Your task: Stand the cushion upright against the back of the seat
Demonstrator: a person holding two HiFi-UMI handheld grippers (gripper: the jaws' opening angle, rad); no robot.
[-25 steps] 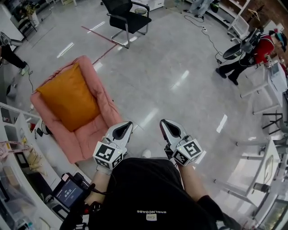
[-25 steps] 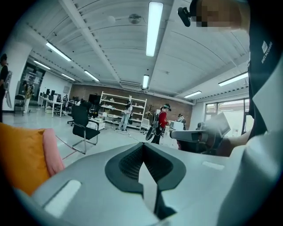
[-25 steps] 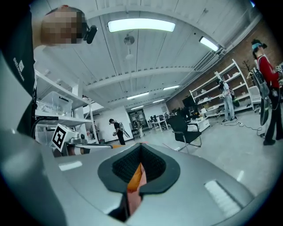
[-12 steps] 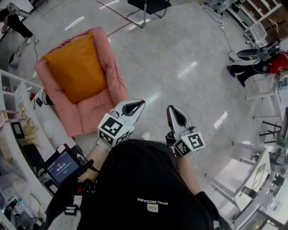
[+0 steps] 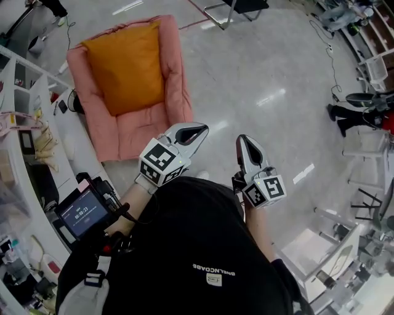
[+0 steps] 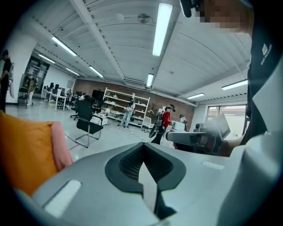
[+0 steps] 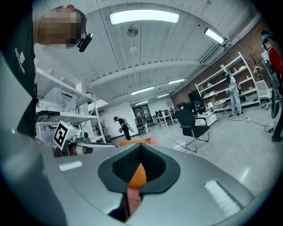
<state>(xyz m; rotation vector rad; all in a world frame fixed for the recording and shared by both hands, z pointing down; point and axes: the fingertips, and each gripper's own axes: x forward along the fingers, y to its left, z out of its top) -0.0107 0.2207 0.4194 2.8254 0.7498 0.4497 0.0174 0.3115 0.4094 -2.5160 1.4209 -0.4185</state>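
An orange cushion point(image 5: 126, 64) rests on a pink padded seat point(image 5: 138, 135) at the upper left of the head view, covering its back and part of its base. My left gripper point(image 5: 200, 129) is shut and empty, hovering just off the seat's near right corner. My right gripper point(image 5: 241, 140) is also shut and empty, further right over bare floor. In the left gripper view the cushion point(image 6: 22, 154) and the seat's pink arm point(image 6: 59, 145) fill the left edge. Through the right gripper's jaw notch, the cushion point(image 7: 138, 173) shows orange straight ahead.
White shelving point(image 5: 24, 123) runs along the seat's left side. A black office chair point(image 5: 237, 6) stands beyond the seat on glossy grey floor. A screen device point(image 5: 83, 215) hangs at the person's left hip. White desks point(image 5: 326, 246) and a person in red point(image 5: 363, 114) are at the right.
The seat and cushion have shifted rightward and nearer in the head view. Both grippers have moved toward the seat together, jaws staying shut.
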